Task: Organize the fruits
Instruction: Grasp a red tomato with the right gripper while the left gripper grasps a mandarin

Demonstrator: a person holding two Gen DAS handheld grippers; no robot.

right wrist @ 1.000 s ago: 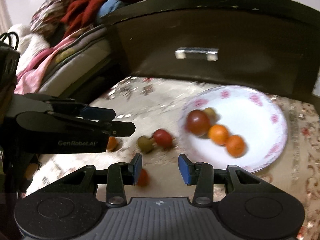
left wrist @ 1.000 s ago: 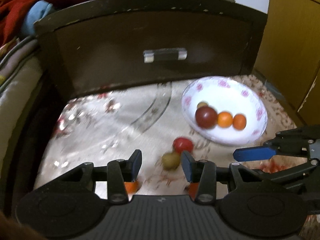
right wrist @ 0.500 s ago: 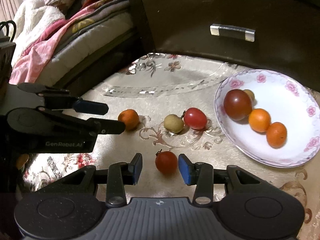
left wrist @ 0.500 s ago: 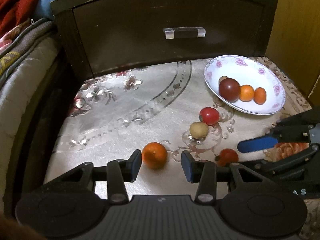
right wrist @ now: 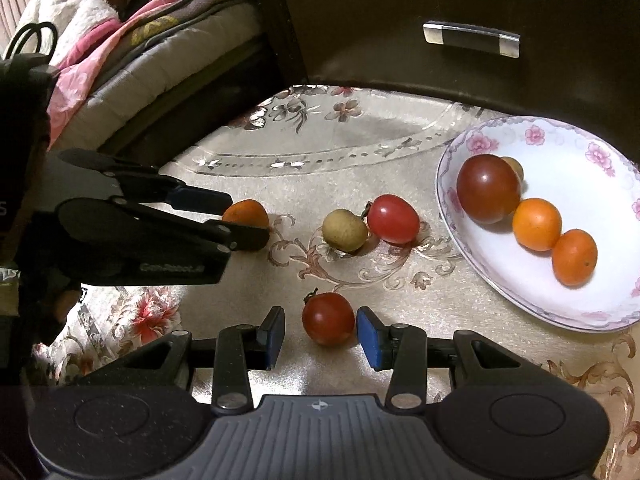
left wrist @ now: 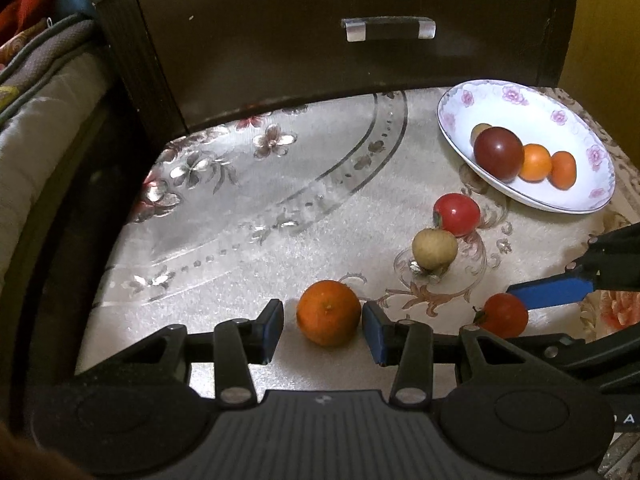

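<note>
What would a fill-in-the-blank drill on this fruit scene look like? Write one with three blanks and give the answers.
1. The plate holds ____ pieces of fruit.
2. The left gripper has its fingers on either side of the ____, with gaps showing.
3. The right gripper straddles a small red tomato, and the yellowish fruit beside the other loose tomato lies on the ____, not on the plate.

Answers: four; orange; cloth

Ahead of me stands a dark wooden drawer front [left wrist: 320,40]; a bed, I think [right wrist: 152,52], lies left.
</note>
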